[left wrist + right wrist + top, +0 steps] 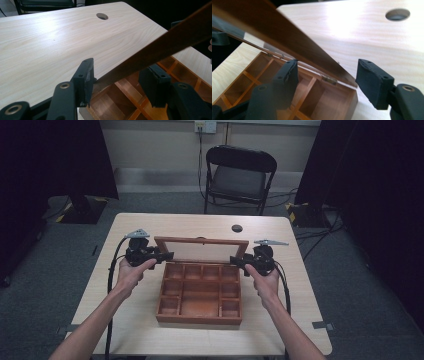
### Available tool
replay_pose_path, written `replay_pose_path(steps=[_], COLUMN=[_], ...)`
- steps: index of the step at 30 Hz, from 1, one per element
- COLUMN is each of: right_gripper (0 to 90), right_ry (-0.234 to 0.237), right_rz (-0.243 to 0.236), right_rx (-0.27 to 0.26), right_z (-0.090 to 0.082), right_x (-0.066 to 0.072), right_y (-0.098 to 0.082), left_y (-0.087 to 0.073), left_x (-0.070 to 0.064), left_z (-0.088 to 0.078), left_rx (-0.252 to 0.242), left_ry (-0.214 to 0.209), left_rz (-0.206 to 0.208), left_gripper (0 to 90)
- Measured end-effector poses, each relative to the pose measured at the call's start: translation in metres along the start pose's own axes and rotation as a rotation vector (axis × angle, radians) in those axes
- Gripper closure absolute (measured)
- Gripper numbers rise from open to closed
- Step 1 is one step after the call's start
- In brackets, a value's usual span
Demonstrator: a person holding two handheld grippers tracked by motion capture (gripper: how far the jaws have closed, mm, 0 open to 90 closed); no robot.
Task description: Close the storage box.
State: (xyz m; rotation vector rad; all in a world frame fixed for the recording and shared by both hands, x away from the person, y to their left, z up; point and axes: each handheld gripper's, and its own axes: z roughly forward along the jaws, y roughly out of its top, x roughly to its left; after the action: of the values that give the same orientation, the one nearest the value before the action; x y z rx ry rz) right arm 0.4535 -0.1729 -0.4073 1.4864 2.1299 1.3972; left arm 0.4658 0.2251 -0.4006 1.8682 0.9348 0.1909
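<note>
One wooden box (200,292) with ten compartments stands on the table (125,320) between the two grippers, its single lid (201,249) raised. The left gripper (165,256) has its jaws spread wide around the lid's edge, not pressing it. The right gripper (236,260) is equally wide, the lid's other edge between its jaws.

Lid (170,41) cropped (both ends)

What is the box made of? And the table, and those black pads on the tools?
The box looks like reddish-brown wood with a smooth, slightly shiny finish; its dividers show grain, and a small metal hinge joins the lid. The table looks like pale wood-grain laminate, though it might be real wood. The pads look like matte black rubber or plastic; I can't tell which.
</note>
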Motion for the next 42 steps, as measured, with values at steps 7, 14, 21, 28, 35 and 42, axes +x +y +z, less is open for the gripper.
replay_pose_path(steps=[7, 14, 21, 28, 35, 42], right_gripper=[34.4, 34.7, 34.3, 34.0, 31.7, 31.7], right_ry=[0.024, 0.026, 0.009, 0.008, -0.004, -0.004], right_rz=[0.020, -0.009, -0.045, -0.050, -0.058, -0.083], right_rx=[0.018, 0.005, 0.023, 0.028, 0.037, 0.040], right_z=[-0.008, -0.010, -0.013, -0.015, -0.014, -0.009], right_x=[0.005, 0.010, 0.015, 0.017, 0.021, 0.026], right_y=[-0.003, -0.003, -0.008, -0.011, -0.016, -0.019], left_y=[-0.005, -0.008, -0.011, -0.019, -0.025, -0.029], left_x=[-0.006, -0.012, -0.020, -0.026, -0.022, -0.023], left_z=[-0.003, -0.004, -0.011, -0.021, -0.025, -0.024], left_rx=[0.010, 0.008, 0.010, 0.004, 0.010, 0.014], left_ry=[-0.001, 0.003, 0.000, 0.024, 0.022, 0.016], left_rz=[0.018, 0.003, -0.003, -0.006, 0.006, 0.013], left_gripper=[45.4, 39.8, 30.2, 23.7, 24.4, 25.1])
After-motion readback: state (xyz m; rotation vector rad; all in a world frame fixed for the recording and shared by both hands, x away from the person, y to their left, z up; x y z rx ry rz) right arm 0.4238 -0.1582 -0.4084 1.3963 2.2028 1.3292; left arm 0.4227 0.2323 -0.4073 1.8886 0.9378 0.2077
